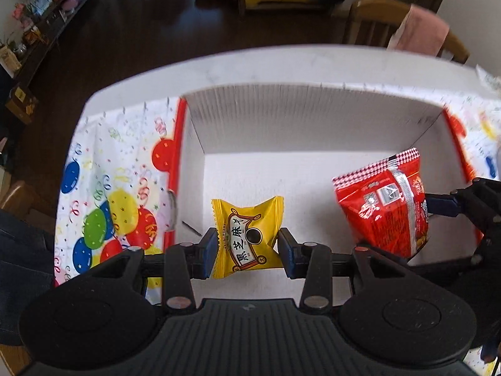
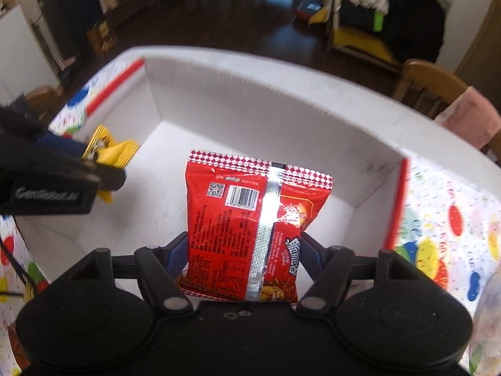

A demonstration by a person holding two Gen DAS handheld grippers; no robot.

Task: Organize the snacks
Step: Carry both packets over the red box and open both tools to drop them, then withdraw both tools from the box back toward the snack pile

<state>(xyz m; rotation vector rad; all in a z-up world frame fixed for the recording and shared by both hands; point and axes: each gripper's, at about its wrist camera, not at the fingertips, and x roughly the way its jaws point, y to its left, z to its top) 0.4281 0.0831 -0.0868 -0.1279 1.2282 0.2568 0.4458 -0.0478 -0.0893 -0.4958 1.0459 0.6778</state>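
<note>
At the far left, your table carries a white plastic tablecloth printed with coloured balloons and confetti (image 1: 103,194), and the open white cardboard box with red outer edges (image 1: 281,109) sits on it; both of your tools are over the box interior. Your left gripper (image 1: 247,244) has its jaws drawn in narrow and clamped on the small yellow foil snack packet with a white scroll label and black characters (image 1: 247,238); its blue pads press on the packet's left and right edges, and the packet hangs above the near left part of the white box floor, close to the left wall. In the right wrist view the same packet (image 2: 109,153) shows at the left, pinched in the black fingers. To the right, your right gripper (image 2: 244,250) has its jaws set wider and closed on the flat red foil snack bag with a checked top seal and a silver back seam (image 2: 250,219); the pads bear on both lower side edges, and the bag stands upright with its printed back, barcode included, facing the camera. The bag hangs over the middle to right part of the box floor. In the left wrist view the bag (image 1: 382,203) is well to the right of the yellow packet, not touching it. Beyond the far edge of the table, at the right, a wooden chair (image 1: 379,22) carries a pink cloth (image 1: 422,31) over its backrest.
</note>
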